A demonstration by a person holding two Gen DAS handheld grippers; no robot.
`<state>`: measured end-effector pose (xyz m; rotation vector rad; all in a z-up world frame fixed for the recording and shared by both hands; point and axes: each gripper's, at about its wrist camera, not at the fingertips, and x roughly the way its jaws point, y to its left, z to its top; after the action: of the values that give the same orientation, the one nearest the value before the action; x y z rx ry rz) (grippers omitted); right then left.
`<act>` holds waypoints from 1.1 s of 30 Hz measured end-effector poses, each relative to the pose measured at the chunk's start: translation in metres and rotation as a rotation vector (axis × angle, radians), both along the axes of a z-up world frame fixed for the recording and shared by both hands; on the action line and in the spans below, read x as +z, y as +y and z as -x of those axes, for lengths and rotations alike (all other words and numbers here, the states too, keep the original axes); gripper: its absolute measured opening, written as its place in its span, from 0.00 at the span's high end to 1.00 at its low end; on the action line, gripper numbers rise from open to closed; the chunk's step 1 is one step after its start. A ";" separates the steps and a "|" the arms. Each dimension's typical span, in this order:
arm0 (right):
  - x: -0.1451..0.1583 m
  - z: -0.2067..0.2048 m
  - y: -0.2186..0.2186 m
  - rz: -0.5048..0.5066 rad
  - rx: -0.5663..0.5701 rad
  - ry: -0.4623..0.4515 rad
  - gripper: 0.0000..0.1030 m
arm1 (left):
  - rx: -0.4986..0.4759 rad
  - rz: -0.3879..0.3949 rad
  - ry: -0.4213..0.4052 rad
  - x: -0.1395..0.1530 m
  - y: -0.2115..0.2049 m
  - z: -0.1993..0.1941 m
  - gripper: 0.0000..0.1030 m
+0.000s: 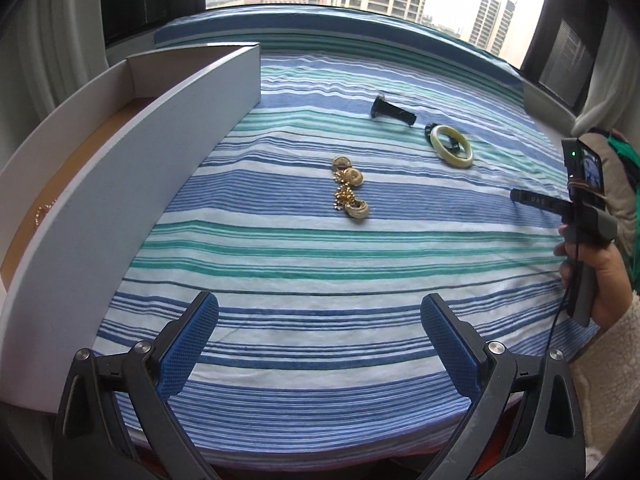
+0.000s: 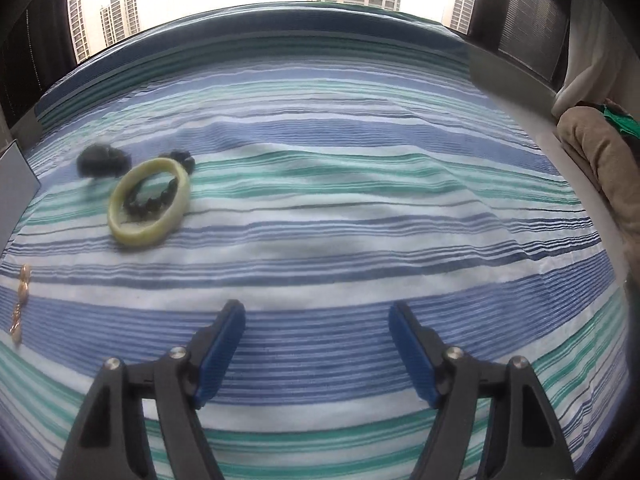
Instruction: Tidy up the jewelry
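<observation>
A small heap of gold jewelry [image 1: 349,193] lies mid-cloth on the striped bedspread [image 1: 320,248]. Farther right rests a pale green bangle [image 1: 454,161] over a black beaded bracelet, with a black clip-like piece [image 1: 394,112] behind it. My left gripper [image 1: 320,304] hangs open and empty over bare cloth, short of the gold heap. My right gripper [image 2: 318,310] is open and empty too, with the bangle [image 2: 140,240], the beaded bracelet [image 2: 150,204] and the black piece [image 2: 102,160] ahead to its left. The gold heap [image 2: 20,300] shows at that view's left edge.
A white open box [image 1: 160,160] with a brown floor stands along the left; a thin gold chain [image 1: 44,212] lies inside. A hand [image 1: 600,284] holds the right gripper [image 1: 520,197] at the right edge. A window ledge and folded beige fabric [image 2: 600,160] border the right.
</observation>
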<state>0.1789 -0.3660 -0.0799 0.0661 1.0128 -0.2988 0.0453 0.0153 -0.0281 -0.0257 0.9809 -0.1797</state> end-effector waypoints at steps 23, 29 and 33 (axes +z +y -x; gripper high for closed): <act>-0.007 -0.005 -0.011 -0.032 -0.053 -0.061 0.09 | 0.081 0.067 0.074 -0.016 0.024 -0.006 0.02; -0.007 -0.005 -0.011 -0.033 -0.053 -0.061 0.09 | 0.049 0.054 0.044 -0.005 0.018 0.007 0.02; -0.007 -0.005 -0.011 -0.033 -0.053 -0.061 0.09 | 0.075 0.049 0.039 -0.003 0.029 0.010 0.02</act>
<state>0.1840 -0.3774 -0.0865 0.1314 0.9569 -0.3268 0.0352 0.0439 -0.0307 -0.1114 1.0126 -0.1347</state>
